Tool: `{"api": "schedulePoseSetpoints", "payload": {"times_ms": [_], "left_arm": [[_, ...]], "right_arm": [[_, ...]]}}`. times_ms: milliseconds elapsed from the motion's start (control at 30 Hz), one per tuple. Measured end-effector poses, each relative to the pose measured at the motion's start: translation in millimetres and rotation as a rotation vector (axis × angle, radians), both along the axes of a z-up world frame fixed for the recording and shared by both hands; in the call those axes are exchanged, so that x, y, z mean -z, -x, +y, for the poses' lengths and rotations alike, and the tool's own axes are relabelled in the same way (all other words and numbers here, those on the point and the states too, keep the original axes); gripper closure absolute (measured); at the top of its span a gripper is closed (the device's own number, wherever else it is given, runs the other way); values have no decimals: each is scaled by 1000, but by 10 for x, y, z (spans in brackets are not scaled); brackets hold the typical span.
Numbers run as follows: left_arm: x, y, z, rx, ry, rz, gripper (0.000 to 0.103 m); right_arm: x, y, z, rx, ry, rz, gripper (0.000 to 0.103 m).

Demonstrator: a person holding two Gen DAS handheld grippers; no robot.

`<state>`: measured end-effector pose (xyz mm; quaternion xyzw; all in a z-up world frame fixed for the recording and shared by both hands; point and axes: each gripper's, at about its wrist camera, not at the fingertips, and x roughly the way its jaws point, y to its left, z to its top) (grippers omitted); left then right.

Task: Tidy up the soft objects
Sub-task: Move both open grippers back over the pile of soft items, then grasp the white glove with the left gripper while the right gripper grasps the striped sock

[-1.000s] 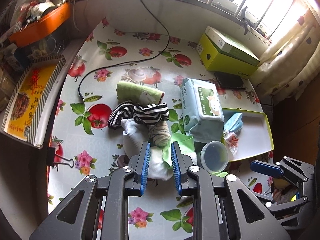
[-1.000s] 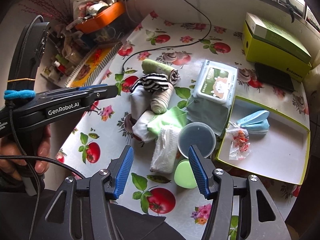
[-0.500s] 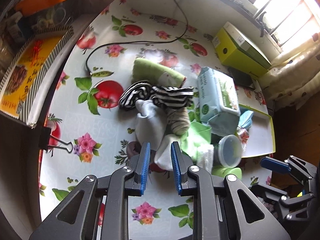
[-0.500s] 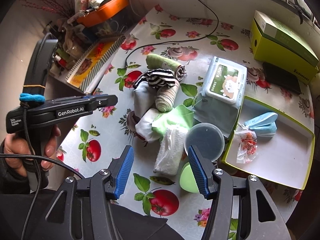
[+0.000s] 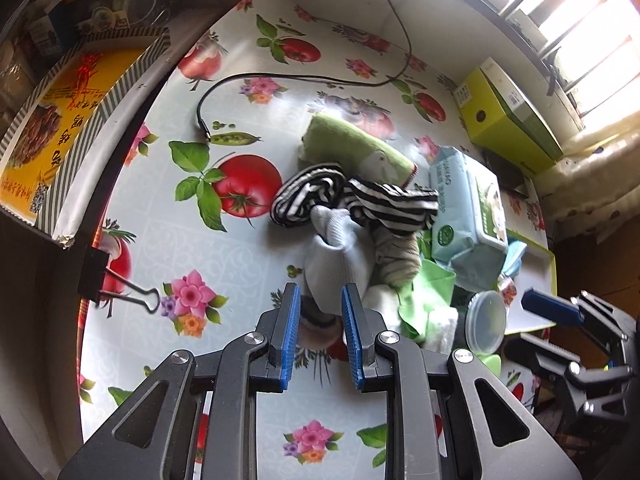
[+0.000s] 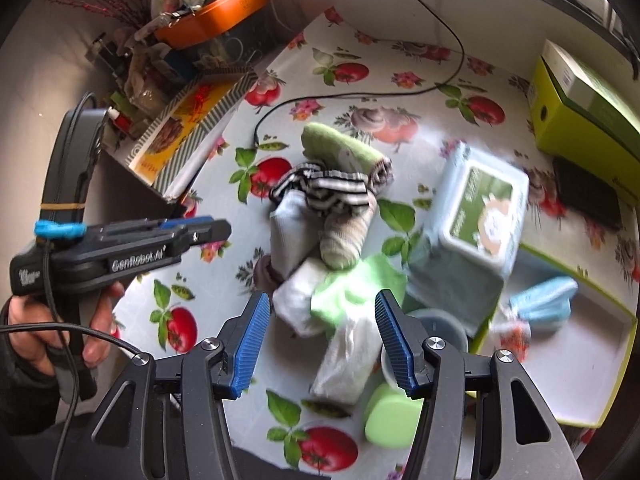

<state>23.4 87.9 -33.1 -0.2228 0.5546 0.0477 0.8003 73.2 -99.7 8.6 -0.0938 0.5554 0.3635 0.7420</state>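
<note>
A pile of soft things lies mid-table: a rolled green towel (image 5: 356, 148), a black-and-white striped cloth (image 5: 360, 198), a white sock (image 5: 336, 256), a beige striped sock (image 5: 400, 260), a green cloth (image 5: 428, 292) and a white folded cloth (image 6: 344, 356). My left gripper (image 5: 318, 308) is narrowly open and empty, just short of the white sock. My right gripper (image 6: 320, 322) is wide open and empty, above the green cloth (image 6: 352, 292) and white cloth. The left gripper also shows from the side in the right wrist view (image 6: 208, 230).
A wet-wipes pack (image 5: 468, 204) lies right of the pile. A yellow-rimmed tray (image 6: 592, 360) holds a blue item (image 6: 544, 304). A lidded tub (image 5: 486, 322), green sponge (image 6: 390, 416), yellow-green box (image 5: 508, 120), black cable (image 5: 280, 78) and binder clip (image 5: 116, 284) lie around.
My left gripper has swung left and moved closer to the table, its jaws a little wider. My right gripper has moved forward over the pile. The soft things have not moved.
</note>
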Motion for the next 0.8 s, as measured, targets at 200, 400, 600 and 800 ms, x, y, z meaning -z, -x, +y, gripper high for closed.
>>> {"api": "schedulePoseSetpoints", "payload": {"times_ms": [200,400,600,800], "left_arm": [[51,-39,104,-10,15,-5,80],[138,-73,211,-33,32,4,69],[201,-144,279,-40,40,9,69],[266,-220,258,-20,59,16,68]], "right_arm": [[116,-263,310,-19,12,5,47],[311,-504,554,-23,46,17,47],[509,-720,693,-7,57,45,47],[622,-792,717,-11,70,62,90]]}}
